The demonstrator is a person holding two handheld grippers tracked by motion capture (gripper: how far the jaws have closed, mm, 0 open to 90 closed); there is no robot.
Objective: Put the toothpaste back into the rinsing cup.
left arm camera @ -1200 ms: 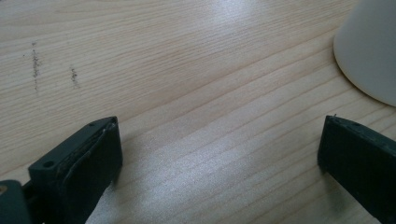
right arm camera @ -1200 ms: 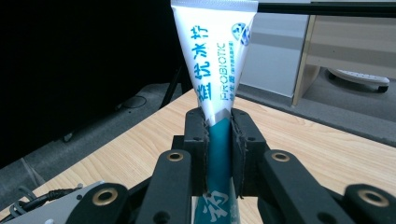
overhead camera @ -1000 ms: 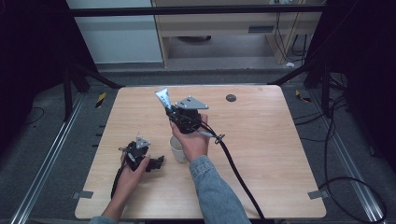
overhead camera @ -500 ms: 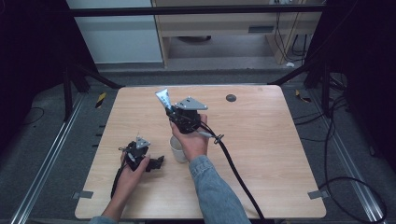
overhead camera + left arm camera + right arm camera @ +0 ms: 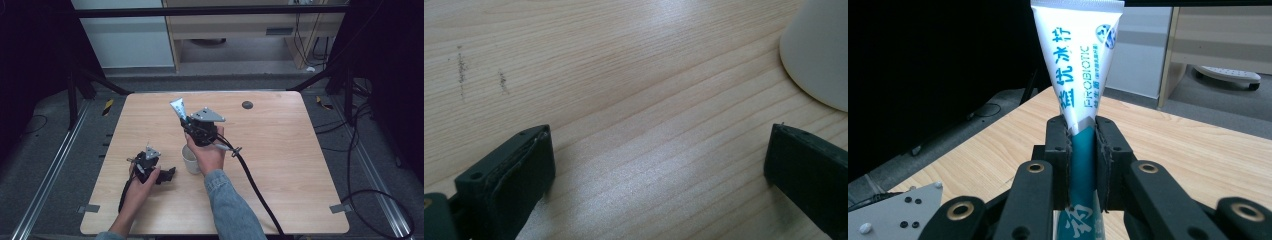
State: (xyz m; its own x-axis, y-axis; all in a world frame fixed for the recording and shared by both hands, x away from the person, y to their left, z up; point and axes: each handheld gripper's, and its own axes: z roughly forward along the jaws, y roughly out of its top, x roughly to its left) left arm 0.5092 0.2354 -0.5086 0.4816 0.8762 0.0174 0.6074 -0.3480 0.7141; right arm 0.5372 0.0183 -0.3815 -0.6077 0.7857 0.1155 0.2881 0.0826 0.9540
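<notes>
While left gripper [image 5: 167, 175] gapes, right gripper [image 5: 1081, 131] clamps white-teal toothpaste tube [image 5: 1079, 65], crimp up.

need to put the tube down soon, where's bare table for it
The whole right half of the table is bare past the trailing cable, up to the small dark disc. The far left corner is free too. It is crowded mid-left, around the cup, the left claw and the right claw holding the tube.

Both grippers are built of black parts, each topped by a grey three-cornered plate. On the right gripper [image 5: 1082, 150], brass-ringed screw holes are set into black linkage arms, and worn pads line the jaws. A thick black cable [image 5: 255, 187] is trailed from it. A blue denim sleeve [image 5: 231, 212] is worn on the right forearm.
</notes>
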